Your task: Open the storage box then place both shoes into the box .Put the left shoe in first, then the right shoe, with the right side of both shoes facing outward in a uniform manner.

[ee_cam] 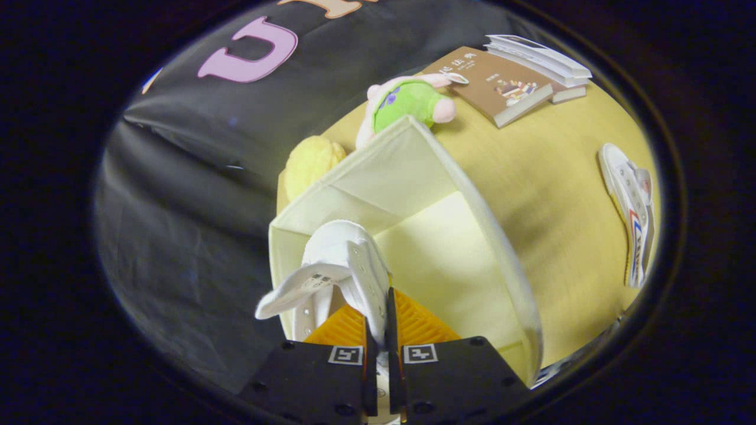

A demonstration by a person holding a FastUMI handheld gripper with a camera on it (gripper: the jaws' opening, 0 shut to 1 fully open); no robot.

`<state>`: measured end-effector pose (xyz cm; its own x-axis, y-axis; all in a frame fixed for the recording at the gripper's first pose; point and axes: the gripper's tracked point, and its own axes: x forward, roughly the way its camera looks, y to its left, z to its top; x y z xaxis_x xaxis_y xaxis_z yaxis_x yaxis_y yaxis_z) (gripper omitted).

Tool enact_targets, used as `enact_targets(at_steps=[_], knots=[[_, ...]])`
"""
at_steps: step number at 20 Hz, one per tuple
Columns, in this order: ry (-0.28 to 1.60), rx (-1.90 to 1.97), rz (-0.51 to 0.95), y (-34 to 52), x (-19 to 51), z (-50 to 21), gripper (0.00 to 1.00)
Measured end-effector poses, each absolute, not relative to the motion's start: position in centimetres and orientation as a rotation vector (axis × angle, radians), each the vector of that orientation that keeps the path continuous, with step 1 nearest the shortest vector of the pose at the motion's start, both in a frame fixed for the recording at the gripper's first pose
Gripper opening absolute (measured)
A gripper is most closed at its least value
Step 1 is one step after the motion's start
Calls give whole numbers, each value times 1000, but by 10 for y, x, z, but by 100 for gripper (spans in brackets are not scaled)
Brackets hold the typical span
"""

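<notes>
My gripper (379, 307) is shut on the side wall of a white canvas shoe (339, 260), whose tongue sticks out to one side. The shoe hangs inside the open cream fabric storage box (490, 236), close to one of its side walls, with its toe pointing toward the box's far end. The box's pale floor is bare beside the shoe. A second white shoe (632, 212) with red and blue stripes lies on its side on the yellow table (561, 195), well away from the box.
Beyond the box's far corner sit a pink and green plush toy (407, 100) and a yellow plush (310, 162). A brown book (496, 85) and a stack of white books (540, 59) lie further back on the table.
</notes>
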<state>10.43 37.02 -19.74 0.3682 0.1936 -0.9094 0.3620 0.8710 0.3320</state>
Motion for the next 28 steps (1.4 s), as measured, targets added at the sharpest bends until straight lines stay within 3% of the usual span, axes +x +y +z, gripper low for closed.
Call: enact_targets(at_steps=[4,6,15,20,28], knots=[[1242,454,-171,362,98,-217,14],[1265,410,-161,358,93,-223,22],[1316,531,219,405,68,-176,97],[1286,482,417,407,38,-132,100],[1137,406,458,322,26,-71,100]])
